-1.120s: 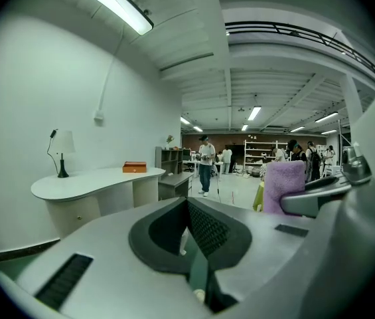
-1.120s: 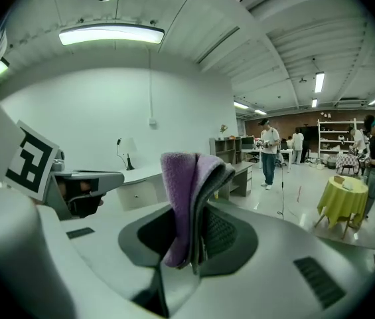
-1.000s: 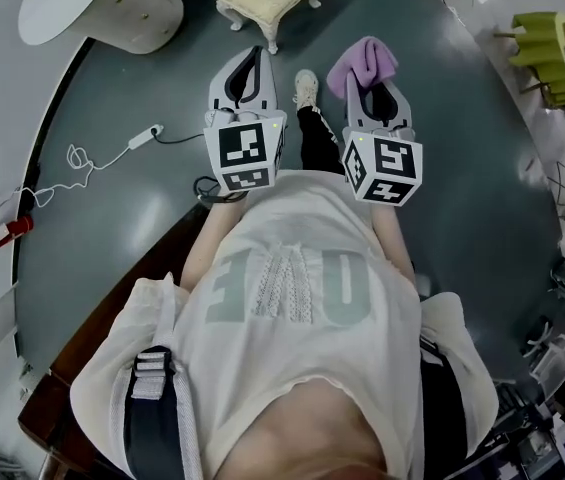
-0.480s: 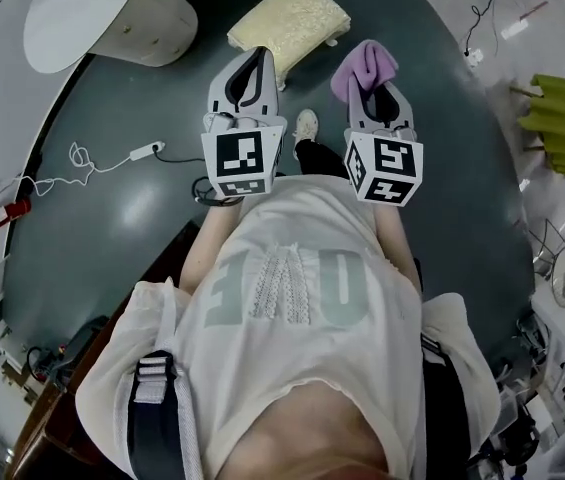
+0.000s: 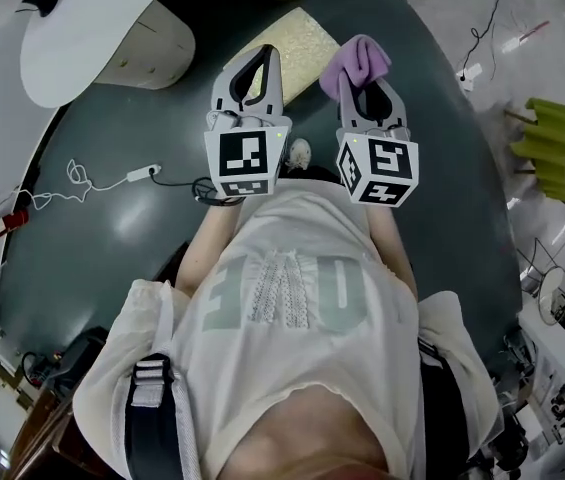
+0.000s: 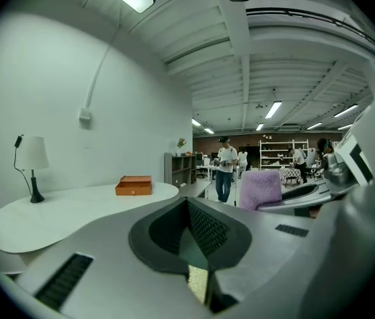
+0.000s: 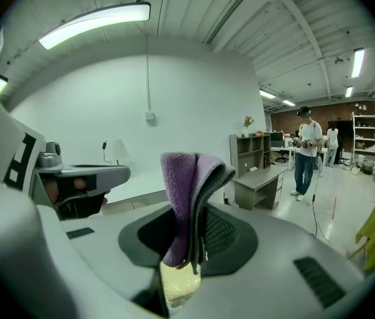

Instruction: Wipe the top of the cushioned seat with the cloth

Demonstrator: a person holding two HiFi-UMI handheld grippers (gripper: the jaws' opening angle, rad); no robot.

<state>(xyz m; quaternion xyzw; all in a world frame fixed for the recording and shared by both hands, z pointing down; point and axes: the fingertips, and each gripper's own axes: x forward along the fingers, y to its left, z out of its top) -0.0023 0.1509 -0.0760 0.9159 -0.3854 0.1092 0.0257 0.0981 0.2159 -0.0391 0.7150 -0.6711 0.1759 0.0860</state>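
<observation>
Cloth gripped, wiping not yet begun.

The right gripper (image 5: 368, 88) is clenched on the folded purple cloth (image 7: 184, 198), which stands up out of its jaws. The left gripper (image 5: 254, 73) has its jaws pressed together with nothing between them. The cushioned seat (image 5: 300, 40) lies beyond and below both pairs of jaws, its yellow top unmet by the cloth as far as I can judge. The whole wipe seems left: lower, press, sweep.

White table (image 5: 62, 48) at left; cable (image 5: 112, 180) on floor (image 5: 102, 258); yellow-green stool (image 5: 554, 148) at right.
</observation>
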